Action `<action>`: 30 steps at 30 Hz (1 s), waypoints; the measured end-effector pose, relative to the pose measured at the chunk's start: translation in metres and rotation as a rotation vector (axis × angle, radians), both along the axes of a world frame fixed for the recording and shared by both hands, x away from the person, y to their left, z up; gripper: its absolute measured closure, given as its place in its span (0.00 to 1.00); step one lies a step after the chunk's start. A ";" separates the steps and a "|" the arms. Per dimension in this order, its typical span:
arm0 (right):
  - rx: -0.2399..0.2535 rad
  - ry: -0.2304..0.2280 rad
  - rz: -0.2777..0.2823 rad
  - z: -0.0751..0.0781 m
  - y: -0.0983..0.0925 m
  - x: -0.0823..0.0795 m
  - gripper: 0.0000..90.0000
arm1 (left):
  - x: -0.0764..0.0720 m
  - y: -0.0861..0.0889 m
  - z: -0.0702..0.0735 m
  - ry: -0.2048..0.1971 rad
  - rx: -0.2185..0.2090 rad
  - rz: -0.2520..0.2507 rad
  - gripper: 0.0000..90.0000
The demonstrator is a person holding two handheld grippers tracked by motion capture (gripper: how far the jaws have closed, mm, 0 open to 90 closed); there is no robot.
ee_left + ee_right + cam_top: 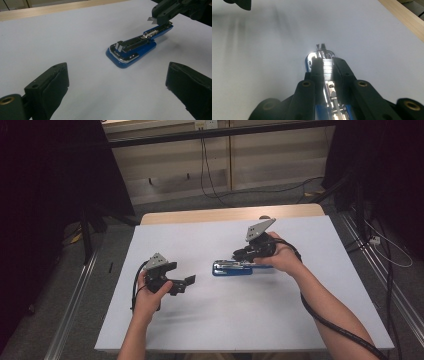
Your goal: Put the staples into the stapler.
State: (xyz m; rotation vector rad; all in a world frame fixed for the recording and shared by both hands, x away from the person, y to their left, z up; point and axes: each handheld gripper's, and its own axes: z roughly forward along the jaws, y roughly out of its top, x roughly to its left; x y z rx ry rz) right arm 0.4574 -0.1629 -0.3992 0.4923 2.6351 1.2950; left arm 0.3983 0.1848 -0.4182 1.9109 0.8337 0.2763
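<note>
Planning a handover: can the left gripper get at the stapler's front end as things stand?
Probably yes. The left gripper is open and faces the stapler across bare white table. The right gripper holds staples over the magazine, farther back.

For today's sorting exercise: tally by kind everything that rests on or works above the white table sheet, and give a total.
Blue metal stapler, lying opened on the white sheet: 1
Black hand-held tongs, left and right: 2
Total: 3

Black hand-held gripper [182, 281] (grey plate)
</note>
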 end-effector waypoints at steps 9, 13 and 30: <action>-0.001 -0.005 0.020 -0.002 0.005 0.007 0.88 | -0.001 0.000 -0.001 0.002 0.011 0.002 0.06; -0.002 -0.002 0.028 -0.003 0.007 0.009 0.88 | -0.001 0.000 0.000 0.003 0.017 0.002 0.06; -0.008 -0.001 0.070 -0.008 0.013 0.016 0.88 | 0.000 -0.001 -0.002 0.009 0.021 -0.002 0.06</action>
